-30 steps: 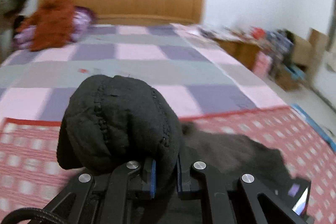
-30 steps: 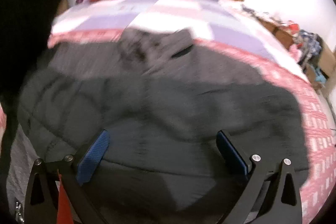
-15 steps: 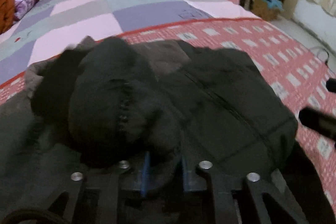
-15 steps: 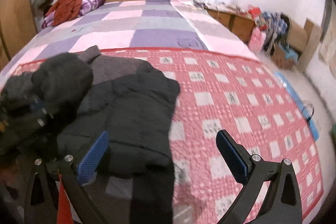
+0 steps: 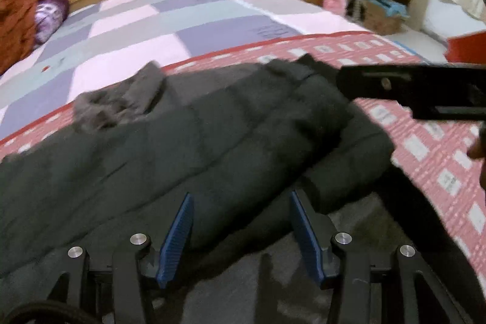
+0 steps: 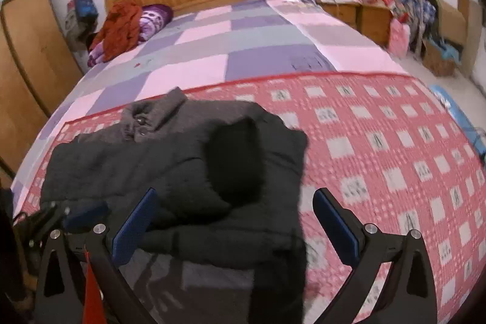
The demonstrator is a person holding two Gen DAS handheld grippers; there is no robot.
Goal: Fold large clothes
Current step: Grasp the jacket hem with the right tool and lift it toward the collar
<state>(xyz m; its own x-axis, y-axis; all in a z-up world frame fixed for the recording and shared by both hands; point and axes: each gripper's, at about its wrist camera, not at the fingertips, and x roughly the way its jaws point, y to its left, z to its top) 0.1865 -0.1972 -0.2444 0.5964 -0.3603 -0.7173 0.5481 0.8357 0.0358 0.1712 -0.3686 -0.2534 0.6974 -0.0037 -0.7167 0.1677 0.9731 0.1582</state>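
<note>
Jacket (image 5: 212, 141): near hem runs under the left claw (image 5: 243, 233) and off the bottom edge; quilting smeared by motion blur. Right view: a black fold (image 6: 237, 160) just ahead of the right claw (image 6: 234, 223), too dark to tell sleeve from body. Right claw in left view, a dark bar (image 5: 425, 90) cut by the right edge; fingers hidden. Clutter (image 6: 410, 8) far right beyond the bed: too small to identify.
</note>
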